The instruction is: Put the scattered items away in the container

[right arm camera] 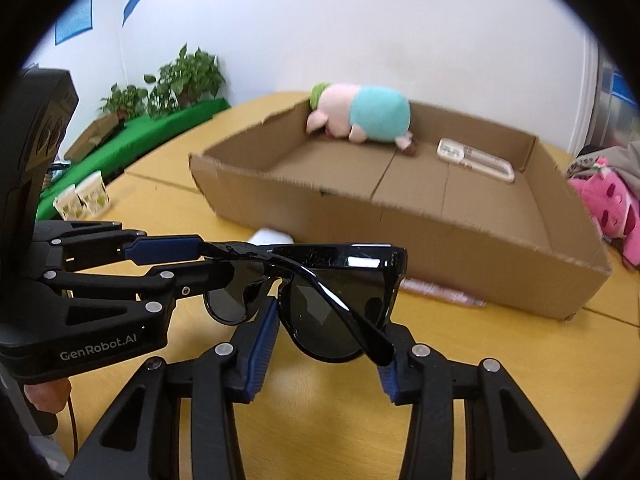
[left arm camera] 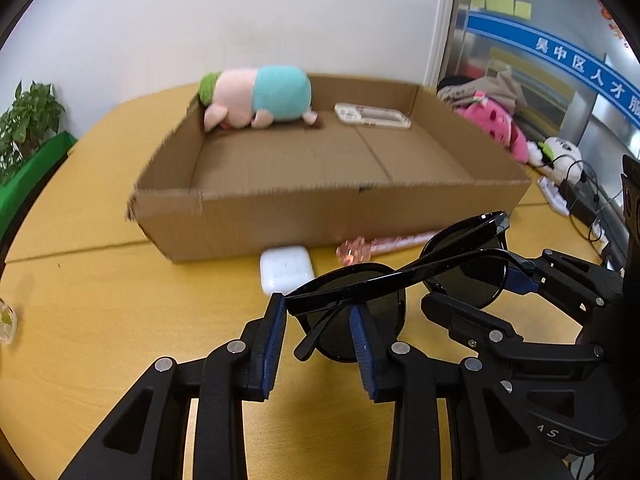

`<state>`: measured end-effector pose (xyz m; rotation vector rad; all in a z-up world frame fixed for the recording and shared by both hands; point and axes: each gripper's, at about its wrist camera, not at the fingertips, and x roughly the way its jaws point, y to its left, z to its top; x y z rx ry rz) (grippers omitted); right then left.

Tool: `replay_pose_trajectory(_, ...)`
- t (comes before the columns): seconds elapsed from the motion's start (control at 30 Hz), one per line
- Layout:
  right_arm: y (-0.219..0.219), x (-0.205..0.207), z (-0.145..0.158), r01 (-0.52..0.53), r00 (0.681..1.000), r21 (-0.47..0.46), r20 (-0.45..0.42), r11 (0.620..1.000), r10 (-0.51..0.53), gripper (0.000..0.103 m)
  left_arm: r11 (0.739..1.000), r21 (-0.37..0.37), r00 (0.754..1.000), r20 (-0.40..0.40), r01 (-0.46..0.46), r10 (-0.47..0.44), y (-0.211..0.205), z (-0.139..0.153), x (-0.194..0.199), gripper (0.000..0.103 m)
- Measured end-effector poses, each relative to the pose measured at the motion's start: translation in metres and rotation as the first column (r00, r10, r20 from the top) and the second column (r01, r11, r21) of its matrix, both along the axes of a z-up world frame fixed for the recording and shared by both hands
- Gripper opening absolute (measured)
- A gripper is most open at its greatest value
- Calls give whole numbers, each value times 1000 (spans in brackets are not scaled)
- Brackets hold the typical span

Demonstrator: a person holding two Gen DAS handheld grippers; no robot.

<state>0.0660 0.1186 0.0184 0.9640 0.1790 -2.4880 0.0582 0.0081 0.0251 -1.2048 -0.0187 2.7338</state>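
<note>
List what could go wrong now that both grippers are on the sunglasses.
1. The left gripper and right gripper both seem clamped on the folded sunglasses; if they pull apart or twist, the frame could bend.
2. The blue pads sit against the dark lenses, so sliding may scratch them.
3. The cardboard box has its near wall ahead; carried too low, the glasses could catch it and drop onto the white case.

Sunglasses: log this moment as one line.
sunglasses | held by left gripper and right gripper, one lens each | cardboard box: plush pig inside | earbud case: on table, outside box
</note>
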Motion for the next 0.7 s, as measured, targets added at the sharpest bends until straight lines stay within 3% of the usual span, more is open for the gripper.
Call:
replay_pose_trajectory(0.2, 3, 6, 39, 17, 993, -57, -116, 998, -23, 43, 999, 35, 990, -143, 3, 2, -7, 47, 8, 34)
replay_pose_trajectory(0.4, 5, 20, 81, 13, 963, -104, -267, 994, -41, 43, 999, 40, 958, -287, 28, -16, -11, 91, 23, 34)
replay_pose_trajectory(0.6, 6, 37, 106, -29, 928, -133, -371, 991, -23, 33, 996, 66, 929, -367, 67, -38, -16, 118, 36, 34)
replay_pose_trajectory(0.7, 2, 36, 107, -44, 925, -122, -379, 992, -6, 33, 994, 67, 920, -388, 86, -53, -16, 124, 39, 34)
